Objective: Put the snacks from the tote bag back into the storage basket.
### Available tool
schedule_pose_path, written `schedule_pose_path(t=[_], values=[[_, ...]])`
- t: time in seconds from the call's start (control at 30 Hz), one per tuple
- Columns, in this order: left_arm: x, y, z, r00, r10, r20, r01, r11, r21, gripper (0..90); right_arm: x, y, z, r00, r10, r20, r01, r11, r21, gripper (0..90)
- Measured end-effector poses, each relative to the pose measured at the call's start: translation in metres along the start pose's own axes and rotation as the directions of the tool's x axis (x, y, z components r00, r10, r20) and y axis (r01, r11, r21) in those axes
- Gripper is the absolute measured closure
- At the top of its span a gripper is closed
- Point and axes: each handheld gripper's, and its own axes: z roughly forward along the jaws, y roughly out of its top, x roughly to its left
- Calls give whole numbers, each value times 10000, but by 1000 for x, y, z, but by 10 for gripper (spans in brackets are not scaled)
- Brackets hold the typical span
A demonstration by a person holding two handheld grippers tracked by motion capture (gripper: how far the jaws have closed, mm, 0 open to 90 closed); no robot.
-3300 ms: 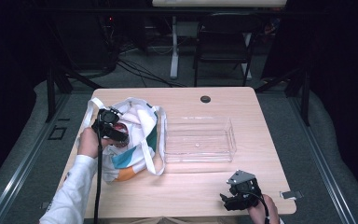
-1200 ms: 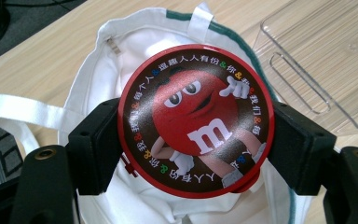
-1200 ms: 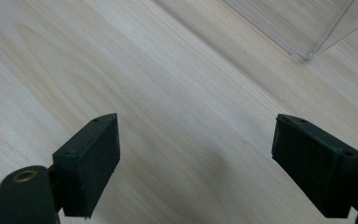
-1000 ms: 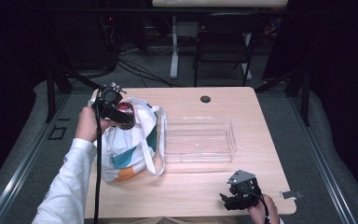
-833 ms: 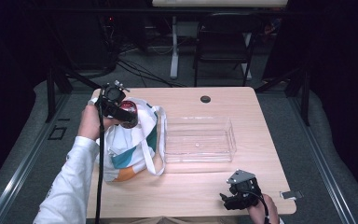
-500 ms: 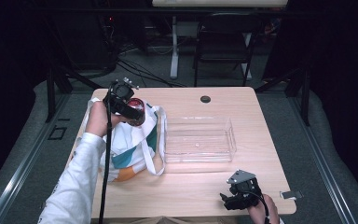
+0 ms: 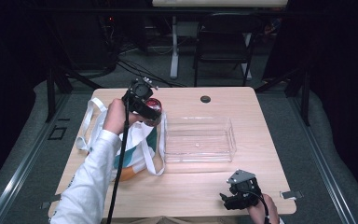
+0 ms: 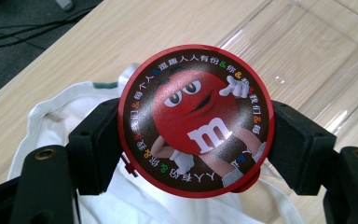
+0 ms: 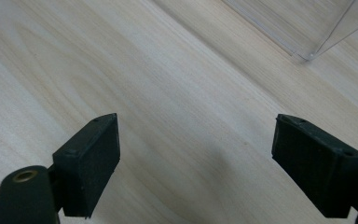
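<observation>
- My left gripper (image 7: 145,108) clamps the round M&M's tin (image 8: 196,120) by its rim, above the white tote bag (image 7: 135,144), beside the clear tray (image 7: 198,139).
- It may slip: smooth rim, narrow purchase.
- My right gripper (image 9: 209,161) gapes wide, holding nothing, over the table (image 9: 168,93).

There is one round red candy tin (image 8: 196,120), one white cloth bag (image 7: 137,144), one clear plastic tray (image 7: 199,140) and two grippers.

We see a folding chair (image 7: 223,49) behind the wooden table (image 7: 186,186). A small black disc (image 7: 205,99) lies near its far edge.
</observation>
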Motion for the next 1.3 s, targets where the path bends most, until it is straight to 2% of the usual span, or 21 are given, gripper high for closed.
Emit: schedule_pose_path(t=[0.83, 1.3], values=[[-32, 18, 21, 9952, 519, 832, -511, 9986, -121, 258, 0, 1, 1, 10000, -88, 14, 88, 9999, 53, 147], [-43, 20, 28, 9924, 695, 1013, -681, 9975, -171, 258, 0, 1, 0, 9999, -132, 48, 132, 9999, 92, 147]])
